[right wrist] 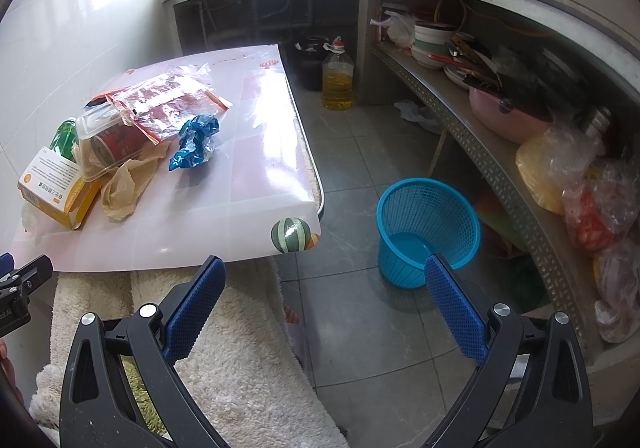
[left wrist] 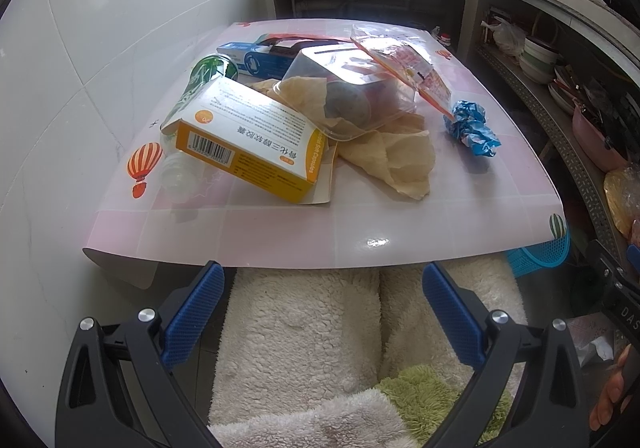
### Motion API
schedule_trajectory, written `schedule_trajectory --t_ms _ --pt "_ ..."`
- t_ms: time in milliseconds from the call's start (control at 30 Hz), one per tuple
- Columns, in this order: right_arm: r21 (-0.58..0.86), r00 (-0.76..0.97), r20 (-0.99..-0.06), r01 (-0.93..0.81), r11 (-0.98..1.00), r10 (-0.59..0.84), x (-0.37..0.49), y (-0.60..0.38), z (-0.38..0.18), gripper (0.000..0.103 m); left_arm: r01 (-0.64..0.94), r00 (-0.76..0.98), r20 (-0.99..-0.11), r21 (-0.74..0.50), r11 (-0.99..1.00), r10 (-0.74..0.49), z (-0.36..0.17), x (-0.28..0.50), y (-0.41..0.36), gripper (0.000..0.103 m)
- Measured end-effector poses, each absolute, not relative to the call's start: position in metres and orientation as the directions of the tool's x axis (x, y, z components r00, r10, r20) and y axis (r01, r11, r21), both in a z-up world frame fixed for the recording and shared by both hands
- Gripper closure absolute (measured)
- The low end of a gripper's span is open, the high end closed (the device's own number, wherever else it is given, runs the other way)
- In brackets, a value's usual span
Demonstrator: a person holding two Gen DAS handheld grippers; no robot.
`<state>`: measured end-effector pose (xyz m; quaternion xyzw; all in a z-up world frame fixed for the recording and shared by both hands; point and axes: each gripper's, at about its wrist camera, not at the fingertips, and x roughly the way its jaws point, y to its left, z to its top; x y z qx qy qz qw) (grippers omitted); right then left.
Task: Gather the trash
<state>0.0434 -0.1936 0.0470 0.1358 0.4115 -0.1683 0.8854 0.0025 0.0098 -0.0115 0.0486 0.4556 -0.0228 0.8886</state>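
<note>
A pile of trash lies on the pink table [left wrist: 360, 224]: a yellow-and-white medicine box [left wrist: 248, 140], a clear plastic container [left wrist: 344, 92], crumpled tan paper [left wrist: 400, 160], a crumpled blue wrapper [left wrist: 472, 128], a red-printed clear bag [left wrist: 404, 64], a green bottle [left wrist: 200, 84] and a blue box [left wrist: 256, 56]. My left gripper [left wrist: 322, 288] is open and empty, just short of the table's near edge. My right gripper [right wrist: 324, 280] is open and empty, over the floor by the table's near right corner [right wrist: 292, 236]. A blue mesh basket [right wrist: 424, 228] stands on the floor.
A white fluffy cloth [left wrist: 304, 328] lies below the table edge. A shelf [right wrist: 480, 136] with bowls, a pink basin and plastic bags runs along the right. An oil bottle [right wrist: 338, 76] stands on the tiled floor beyond the table. A tiled wall is on the left.
</note>
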Motion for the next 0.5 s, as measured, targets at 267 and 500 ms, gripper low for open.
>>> schedule_trajectory --t_ms 267,500 --pt "0.102 0.605 -0.774 0.409 0.907 -0.186 0.044 -0.1937 0.0469 0.008 0.083 0.58 -0.814 0.066 0.994 0.006 -0.0129 0.0037 0.0126 0.006" --pt "0.1 0.602 -0.776 0.411 0.906 -0.188 0.0485 -0.1917 0.0478 0.008 0.084 0.582 -0.813 0.064 0.994 0.004 -0.0137 0.005 0.0131 0.006"
